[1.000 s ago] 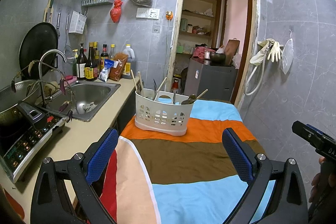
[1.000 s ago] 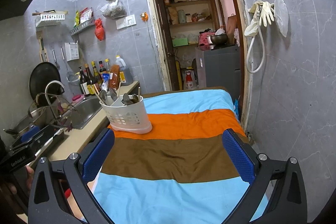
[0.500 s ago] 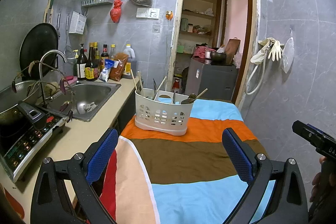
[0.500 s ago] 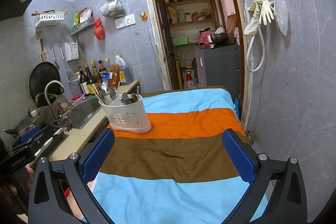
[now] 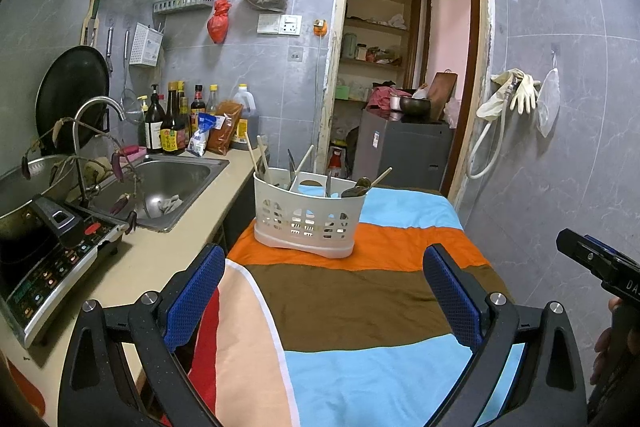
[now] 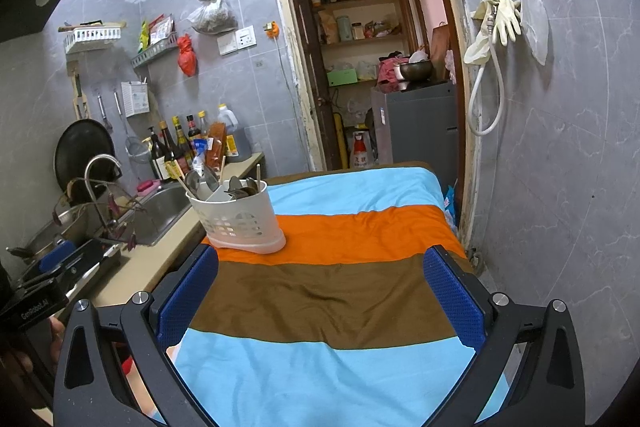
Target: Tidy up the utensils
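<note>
A white perforated utensil caddy stands on the orange stripe of a striped cloth, near its far left corner. It holds chopsticks, spoons and other utensils in separate compartments. It also shows in the right wrist view, far left on the cloth. My left gripper is open and empty, well short of the caddy. My right gripper is open and empty over the brown and blue stripes, with the caddy ahead to its left.
A counter on the left carries an induction cooker, a steel sink with a tap, and several bottles. A doorway with a grey cabinet lies behind. A tiled wall with hanging gloves is on the right.
Both grippers stay open and empty. The views have shifted only slightly; the caddy and its utensils have not moved.
</note>
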